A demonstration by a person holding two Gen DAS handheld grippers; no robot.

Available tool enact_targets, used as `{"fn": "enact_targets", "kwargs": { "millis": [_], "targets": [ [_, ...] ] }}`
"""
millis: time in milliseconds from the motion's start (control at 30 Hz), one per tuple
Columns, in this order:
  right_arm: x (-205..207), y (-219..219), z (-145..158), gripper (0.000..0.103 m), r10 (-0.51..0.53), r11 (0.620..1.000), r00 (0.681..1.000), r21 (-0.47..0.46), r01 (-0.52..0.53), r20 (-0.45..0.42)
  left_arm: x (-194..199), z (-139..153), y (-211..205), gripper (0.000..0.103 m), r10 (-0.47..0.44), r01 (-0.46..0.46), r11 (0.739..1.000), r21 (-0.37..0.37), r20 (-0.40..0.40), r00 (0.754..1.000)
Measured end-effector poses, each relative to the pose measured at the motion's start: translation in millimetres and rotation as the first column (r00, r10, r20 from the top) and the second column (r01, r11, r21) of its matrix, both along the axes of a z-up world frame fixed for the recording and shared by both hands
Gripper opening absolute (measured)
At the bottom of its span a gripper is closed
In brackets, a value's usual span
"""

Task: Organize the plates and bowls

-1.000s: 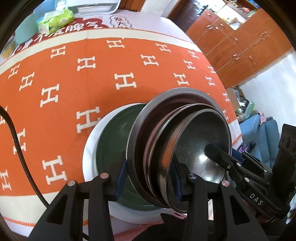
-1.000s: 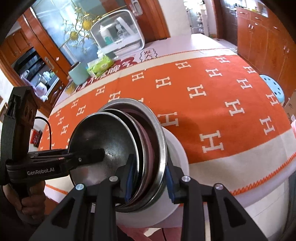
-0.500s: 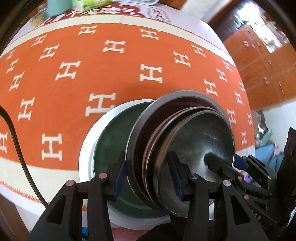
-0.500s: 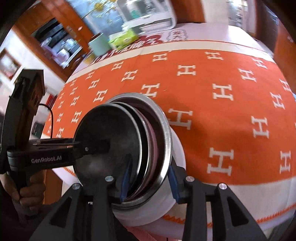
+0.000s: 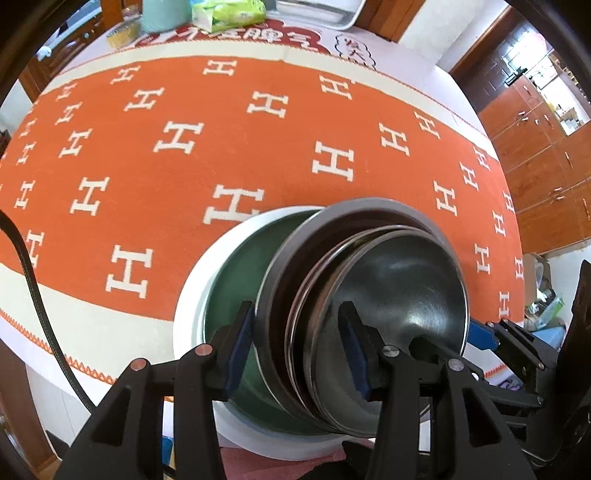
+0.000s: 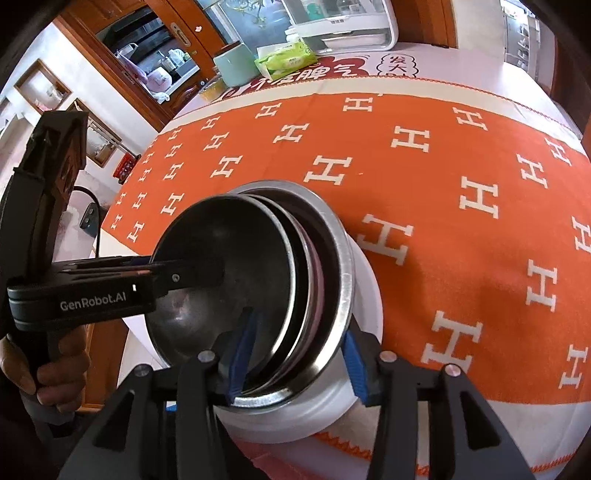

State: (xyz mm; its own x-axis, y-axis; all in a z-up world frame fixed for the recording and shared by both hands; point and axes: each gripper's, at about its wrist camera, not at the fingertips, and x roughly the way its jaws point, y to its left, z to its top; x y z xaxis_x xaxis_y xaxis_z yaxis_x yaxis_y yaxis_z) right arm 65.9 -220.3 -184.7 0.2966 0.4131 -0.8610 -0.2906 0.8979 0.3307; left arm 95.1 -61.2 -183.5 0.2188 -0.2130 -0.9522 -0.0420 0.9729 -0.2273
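Note:
A stack of steel bowls is tilted on edge over a green plate that lies in a white plate near the table's front edge. My left gripper is shut on the near rims of the stack. My right gripper is shut on the rims from the other side, where the steel bowl stack and the white plate also show. Each gripper shows in the other's view, reaching into the top bowl.
An orange cloth with white H marks covers the table. At the far edge stand a mint cup, a green tissue pack and a white tray rack. Wooden cabinets stand to the right.
Both grippers keep their hold on the bowl stack. The views have shifted a little, so more of the far table edge shows; the stack stays tilted over the plates.

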Motion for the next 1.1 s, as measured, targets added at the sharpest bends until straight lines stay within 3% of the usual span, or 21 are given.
{"fn": "enact_targets", "kwargs": {
  "millis": [200, 467, 600, 667, 833, 967, 1100],
  "targets": [
    [-7, -6, 18, 0.064, -0.029, 1.0, 0.996, 0.007, 0.029, 0.088, -10, 20, 7, 0.052, 0.038, -0.039, 0.999, 0.011, 0.075, 0.996],
    [-19, -18, 42, 0.065, -0.072, 0.997, 0.985, 0.01, 0.072, 0.157, -31, 62, 12, 0.065, 0.054, -0.052, 0.999, -0.015, 0.236, 0.97],
    [-32, -24, 59, 0.078, -0.117, 0.992, 0.969, -0.016, 0.123, 0.216, -43, 85, 16, 0.07, 0.084, -0.076, 0.996, -0.038, 0.305, 0.949],
    [-40, -28, 69, 0.079, -0.129, 0.989, 0.962, -0.04, 0.142, 0.24, -48, 97, 17, 0.071, 0.091, -0.082, 0.996, -0.041, 0.317, 0.944],
    [-63, -39, 90, 0.08, -0.125, 0.985, 0.958, -0.081, 0.15, 0.26, -67, 124, 15, 0.079, 0.056, -0.054, 0.998, -0.017, 0.365, 0.929],
    [-85, -47, 109, 0.088, -0.143, 0.981, 0.955, -0.094, 0.172, 0.26, -81, 141, 9, 0.079, 0.025, -0.02, 1.0, -0.018, 0.373, 0.928],
    [-99, -45, 123, 0.095, -0.145, 0.977, 0.953, -0.113, 0.181, 0.267, -97, 155, -2, 0.084, -0.016, 0.004, 0.999, 0.032, 0.403, 0.915]
  ]
}}
